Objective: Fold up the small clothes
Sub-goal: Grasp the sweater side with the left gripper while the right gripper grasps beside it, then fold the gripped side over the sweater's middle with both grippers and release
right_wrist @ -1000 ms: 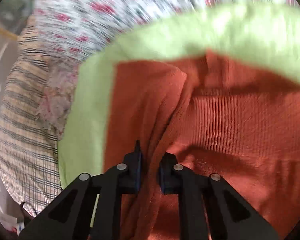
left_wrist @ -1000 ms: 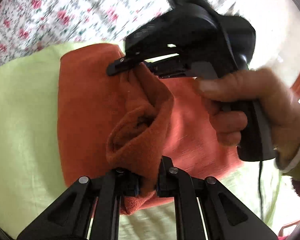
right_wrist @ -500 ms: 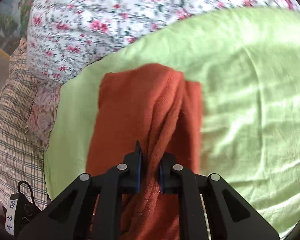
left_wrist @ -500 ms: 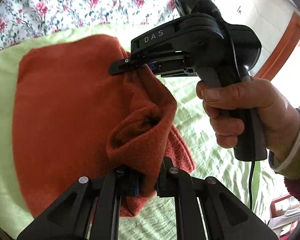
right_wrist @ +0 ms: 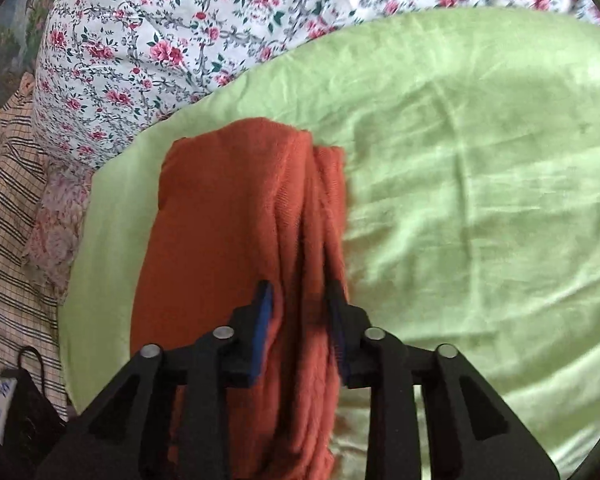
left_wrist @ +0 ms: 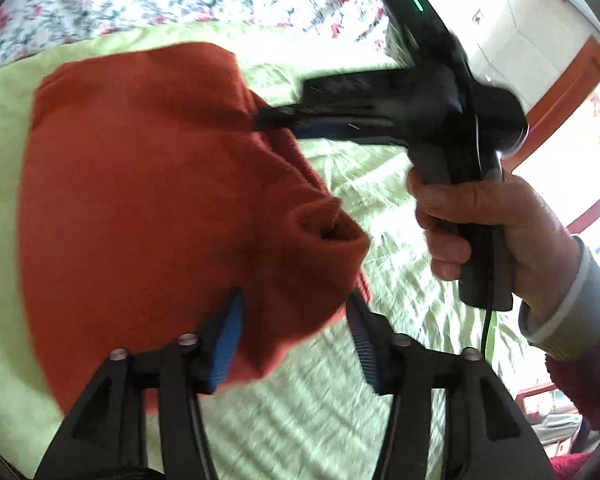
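Left hand-held gripper (left_wrist: 296, 330): jaws opening, blue pads clear of the cloth; a bunched fold of the sweater (left_wrist: 148, 208) sits loose between them, not pinched.
Right hand-held gripper (right_wrist: 300, 316): jaws opening too; a ridge of the sweater (right_wrist: 236, 216) runs up between the pads, which no longer squeeze it.
Right hand (left_wrist: 488, 224): wrapped round the handle, seen from the left wrist just beside the sweater's right edge; the tool's tips lie at the sweater's upper right corner.
Sweater: folded over on itself on the green sheet (right_wrist: 460, 160), flat on its left part, raised and creased along its right edge.
Green sheet: spread on the bed under the sweater, wrinkled to the sweater's right.
Floral quilt (right_wrist: 172, 40): beyond the sweater's far edge.
Checked cloth (right_wrist: 8, 208): well to the sweater's left.
Pose: both tools tilt steeply down at the sweater, left at its near right corner, right along its right edge.
Risk: the bunched fold may spring open once freed, since the knit is thick and the crease unpressed.
Risk: a pad may snag the knit on pulling away and drag the top layer askew.
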